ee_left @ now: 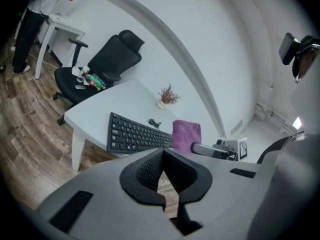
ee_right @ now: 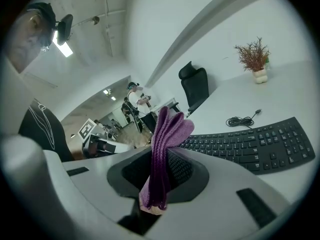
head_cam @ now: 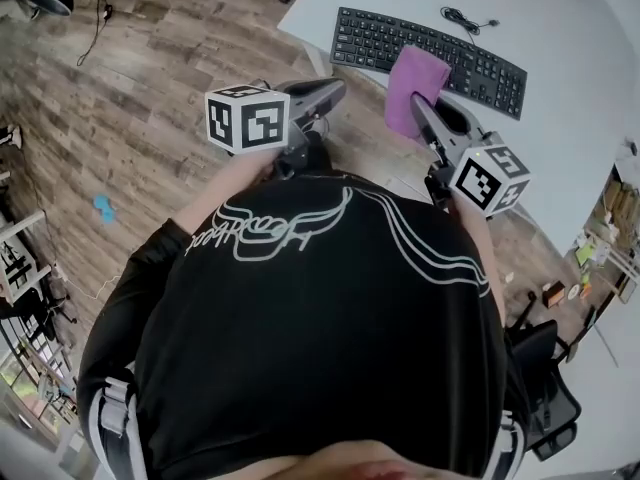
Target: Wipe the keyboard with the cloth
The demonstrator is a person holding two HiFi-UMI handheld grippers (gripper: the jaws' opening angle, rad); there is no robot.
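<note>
My right hand-held gripper (ee_right: 162,159) is clenched on the purple cloth (ee_right: 167,134). The folded cloth stands up from between the jaws, with a short tail hanging below them. It is gathered into a narrow bunch, so I judge only a thin edge would meet the keys as it sits now. To wipe well, I would lower it until the broad fold lies flat on the keys. Then I would draw it along the rows from one end of the keyboard (head_cam: 380,38) to the other, pressing lightly so the board does not slide. In the head view the cloth hangs over the near edge of the keyboard, about its middle. I cannot tell whether it touches the keys yet.

My left hand-held gripper (ee_left: 162,156) is closed on nothing and held off the near corner of the surface (head_cam: 560,118), over the wood floor (head_cam: 130,78). It could come down to steady the keyboard's left end.

The surface is pale and mostly bare. The keyboard lies along its near edge, with its coiled cable (head_cam: 465,18) just behind it. A small dried plant in a pot (ee_right: 256,59) sits toward the far edge. A black office chair (ee_left: 110,59) stands beyond the far side, and more desks show deeper in the room.
</note>
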